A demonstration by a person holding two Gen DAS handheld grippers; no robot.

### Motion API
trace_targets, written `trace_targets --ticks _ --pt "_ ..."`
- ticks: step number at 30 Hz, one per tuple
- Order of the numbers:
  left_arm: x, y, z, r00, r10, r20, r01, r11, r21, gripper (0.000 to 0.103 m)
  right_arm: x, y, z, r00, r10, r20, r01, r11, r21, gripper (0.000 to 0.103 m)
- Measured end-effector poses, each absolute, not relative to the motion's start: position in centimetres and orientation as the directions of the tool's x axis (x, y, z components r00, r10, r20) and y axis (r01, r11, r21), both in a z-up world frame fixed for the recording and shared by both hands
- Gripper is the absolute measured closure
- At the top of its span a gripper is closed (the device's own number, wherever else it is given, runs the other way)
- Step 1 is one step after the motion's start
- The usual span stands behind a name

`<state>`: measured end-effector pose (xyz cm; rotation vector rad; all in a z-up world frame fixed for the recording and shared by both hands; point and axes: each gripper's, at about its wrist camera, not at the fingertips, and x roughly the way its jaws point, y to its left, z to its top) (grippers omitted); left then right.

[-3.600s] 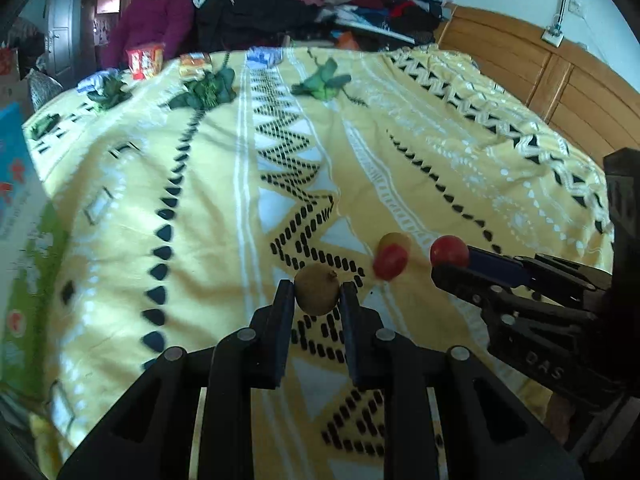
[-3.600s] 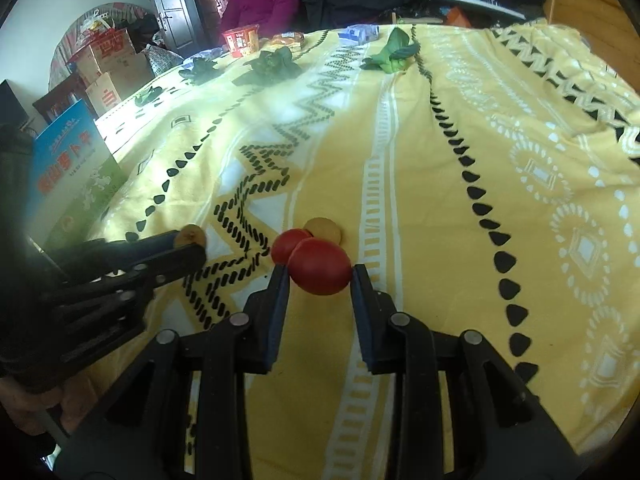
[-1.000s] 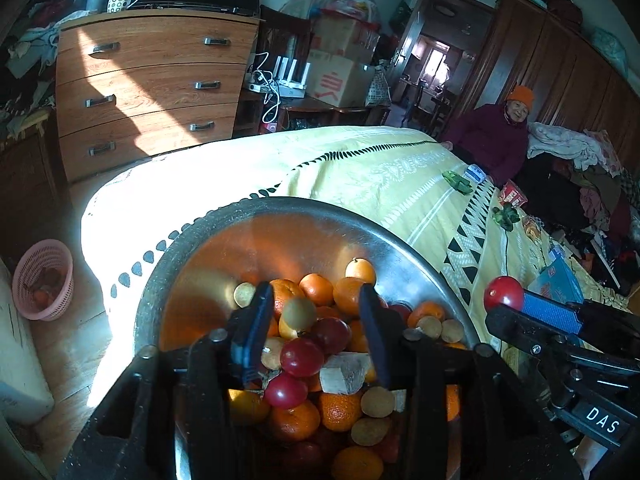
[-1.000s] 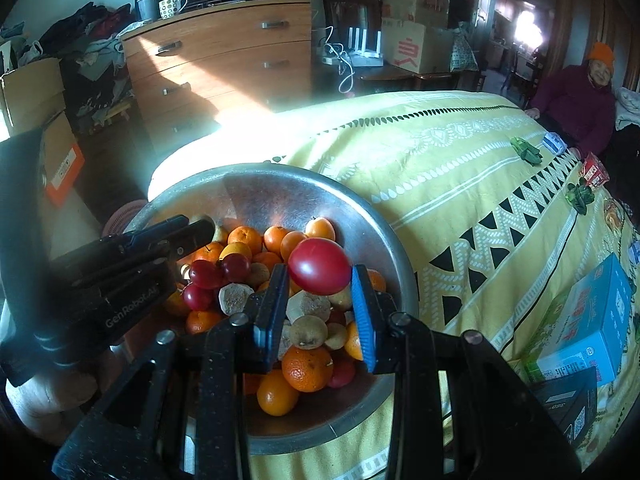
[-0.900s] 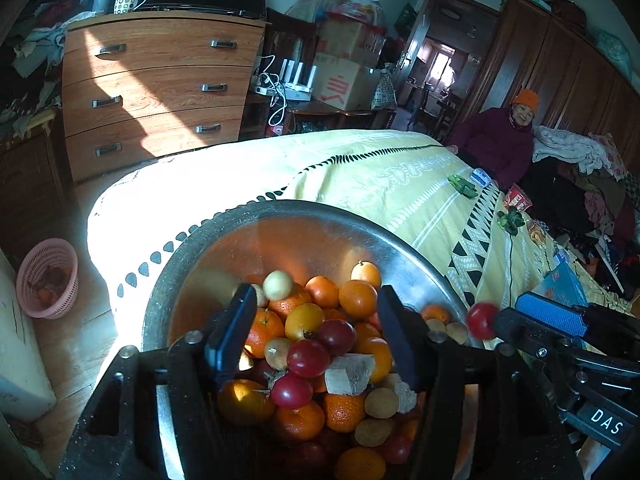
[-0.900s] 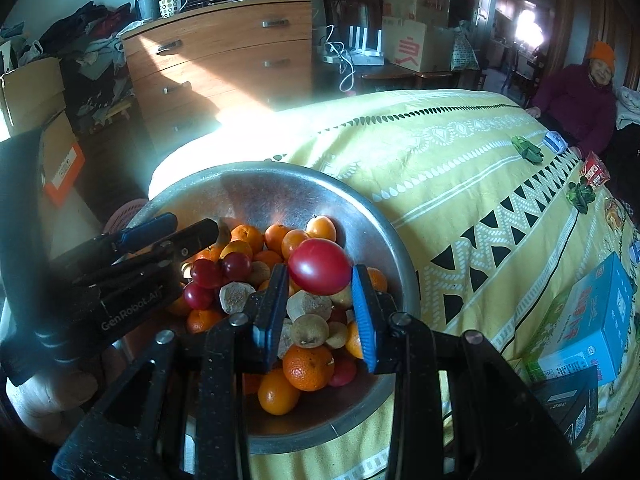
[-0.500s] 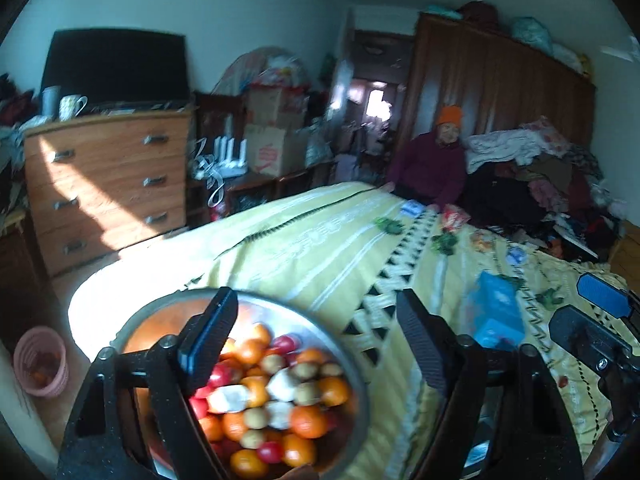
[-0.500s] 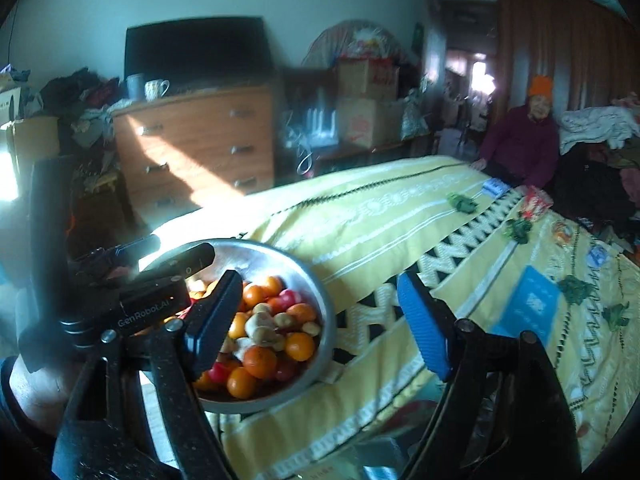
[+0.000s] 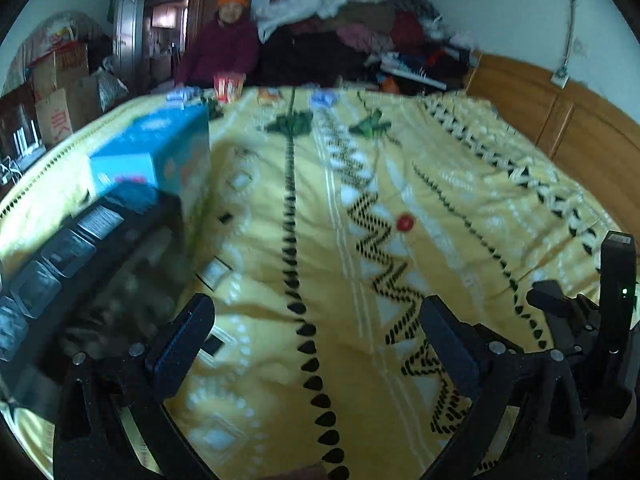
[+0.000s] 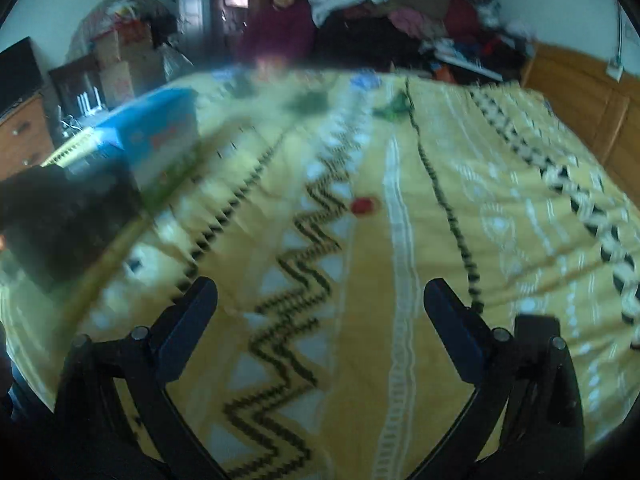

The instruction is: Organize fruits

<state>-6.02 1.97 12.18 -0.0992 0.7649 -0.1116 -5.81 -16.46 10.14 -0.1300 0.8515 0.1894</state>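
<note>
Sitting all alone on the yellow bedspread point(image 9: 400, 320) is one small red fruit point(image 9: 404, 223), right beside a black zigzag line in the cloth. It shows up in the right wrist view too point(image 10: 362, 205), a bit blurry, next to a white stripe. Nothing touches it.

Both grippers are well back from the fruit. The left gripper point(image 9: 316, 332) has its two black fingers spread wide apart, and nothing is between them. The right gripper point(image 10: 320, 308) looks the same: fingers far apart, holding nothing. In the left wrist view, the right gripper's black body sits at the right edge.

Over to the left lies a blue box point(image 9: 156, 152) on the bed, with a dark box point(image 9: 80, 264) just in front of it. Small green things point(image 9: 370, 125) and some snack packs lie at the far end of the bed.

Past that, a person in a purple coat and an orange hat point(image 9: 224, 46) sits by a big pile of clothes point(image 9: 352, 24). A wooden headboard point(image 9: 560, 120) runs along the right side.
</note>
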Motion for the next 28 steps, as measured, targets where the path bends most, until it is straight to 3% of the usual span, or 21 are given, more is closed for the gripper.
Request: trace_targets --ticks 3,10,28 --pt "-2.7 0.9 7.5 0.645 -0.082 -0.760 0.012 0.995 -0.098 0.000 -3.3 -18.2 6.2 0.567 0.107 -0.817 -0.206 0.979 -0.014 0.000" --pt "0.8 0.3 0.9 0.544 0.011 -0.839 -0.052 0.998 -0.020 0.000 0.0 -20.0 2.1 0.501 0.134 -0.855 -0.174 0.983 0.052 0.000" --pt "0.7 0.3 0.2 0.595 0.019 -0.804 -0.047 0.999 -0.010 0.000 -0.4 -20.6 1.5 0.555 0.158 -0.817 -0.176 0.982 0.070 0.000"
